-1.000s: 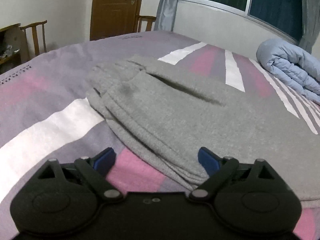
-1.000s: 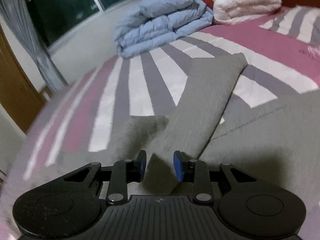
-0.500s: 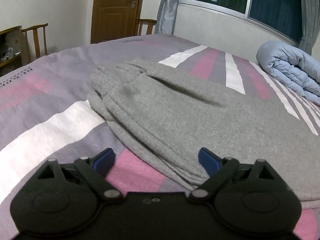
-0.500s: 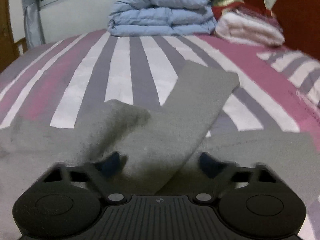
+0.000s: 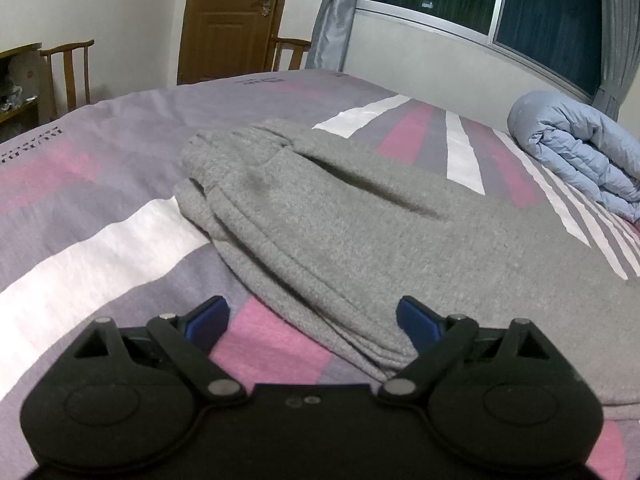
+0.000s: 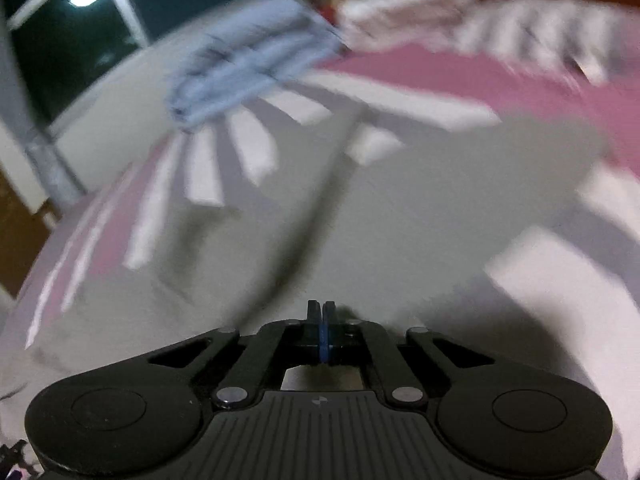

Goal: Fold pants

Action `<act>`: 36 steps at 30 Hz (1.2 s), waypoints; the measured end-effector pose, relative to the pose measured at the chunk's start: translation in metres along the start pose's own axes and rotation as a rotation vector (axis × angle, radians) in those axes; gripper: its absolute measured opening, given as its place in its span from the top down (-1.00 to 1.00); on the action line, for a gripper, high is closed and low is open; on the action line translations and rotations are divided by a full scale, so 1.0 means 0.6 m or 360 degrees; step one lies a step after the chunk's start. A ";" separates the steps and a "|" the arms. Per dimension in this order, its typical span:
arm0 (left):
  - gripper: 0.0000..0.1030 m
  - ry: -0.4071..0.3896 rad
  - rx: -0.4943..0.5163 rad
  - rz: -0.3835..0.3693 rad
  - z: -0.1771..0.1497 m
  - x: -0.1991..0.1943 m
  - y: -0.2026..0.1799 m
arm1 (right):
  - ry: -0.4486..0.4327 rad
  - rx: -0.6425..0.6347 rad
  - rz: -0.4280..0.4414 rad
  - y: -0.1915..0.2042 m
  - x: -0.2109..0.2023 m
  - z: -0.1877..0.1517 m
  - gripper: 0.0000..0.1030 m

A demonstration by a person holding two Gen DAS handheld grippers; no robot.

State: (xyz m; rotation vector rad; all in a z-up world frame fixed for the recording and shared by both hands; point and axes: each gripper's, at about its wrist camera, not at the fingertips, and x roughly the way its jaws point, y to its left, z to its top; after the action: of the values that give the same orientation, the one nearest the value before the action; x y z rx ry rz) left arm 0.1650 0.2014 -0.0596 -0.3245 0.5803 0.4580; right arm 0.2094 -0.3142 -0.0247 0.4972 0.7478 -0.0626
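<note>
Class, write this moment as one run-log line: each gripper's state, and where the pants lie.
left gripper: open, by waistband edge | right gripper: shut, view blurred | grey pants: on striped bed

Left wrist view: camera sits low behind the left claw (image 5: 310, 316), close over the bed (image 5: 100, 240), facing across the grey pants (image 5: 360, 232) toward the door (image 5: 232, 20) and window (image 5: 500, 0). Right wrist view: camera behind the right claw (image 6: 321, 312), tilted and motion-blurred, near the same fabric. Both views share the pants, the striped bed and the folded blue duvet (image 5: 580, 148).
</note>
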 end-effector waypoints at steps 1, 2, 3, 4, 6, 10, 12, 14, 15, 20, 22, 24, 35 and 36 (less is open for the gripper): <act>-0.67 0.0000 -0.0001 -0.0001 0.000 0.000 0.001 | 0.0006 0.0029 0.0011 -0.017 -0.001 -0.006 0.98; -0.67 -0.0001 -0.0002 -0.0001 0.000 0.000 0.001 | -0.0029 0.0022 0.0047 -0.026 -0.011 -0.008 0.98; -0.67 -0.0003 -0.0003 -0.0001 0.000 0.000 0.001 | -0.0095 -0.0027 0.0062 -0.024 -0.025 -0.005 0.97; -0.67 -0.0005 -0.0008 -0.0004 0.000 -0.001 0.002 | -0.0147 -0.0089 0.0088 -0.018 -0.037 0.002 0.97; -0.69 -0.0014 -0.0018 0.0008 0.003 -0.004 0.002 | -0.0173 -0.0189 0.0121 0.002 -0.042 0.021 0.97; -0.70 -0.0040 0.0011 0.0062 0.006 -0.010 -0.006 | -0.0209 -0.0417 0.0143 0.066 -0.018 0.065 0.97; -0.70 -0.0036 0.0022 0.0071 0.007 -0.007 -0.010 | -0.0180 -0.0506 0.0104 0.095 0.013 0.077 0.97; -0.71 -0.0019 -0.0002 0.0060 0.008 -0.003 -0.006 | -0.0171 -0.0599 -0.0004 0.121 0.044 0.085 0.80; -0.72 -0.0013 -0.0018 0.0052 0.008 -0.001 -0.004 | -0.0175 -0.0642 -0.0040 0.128 0.059 0.087 0.65; -0.74 -0.0011 -0.0012 0.0054 0.008 0.003 -0.003 | -0.0171 -0.0897 -0.0211 0.147 0.122 0.084 -0.13; -0.75 -0.0008 -0.0020 0.0048 0.008 0.004 -0.001 | -0.0110 -0.0893 -0.0255 0.135 0.142 0.094 0.72; -0.76 -0.0005 -0.0023 0.0044 0.008 0.006 0.000 | -0.0067 -0.0800 -0.0227 0.109 0.147 0.105 0.81; -0.76 -0.0006 -0.0032 0.0035 0.007 0.005 0.002 | -0.0111 -0.0102 -0.0029 -0.055 -0.024 0.057 0.93; -0.76 -0.0005 -0.0032 0.0035 0.007 0.005 0.002 | -0.0039 -0.0034 -0.0059 -0.074 -0.015 0.048 0.93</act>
State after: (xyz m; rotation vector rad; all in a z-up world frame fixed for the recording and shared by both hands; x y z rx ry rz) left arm 0.1681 0.2051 -0.0582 -0.3364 0.5768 0.4858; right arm 0.2108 -0.3677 -0.0189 0.4619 0.7333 -0.0948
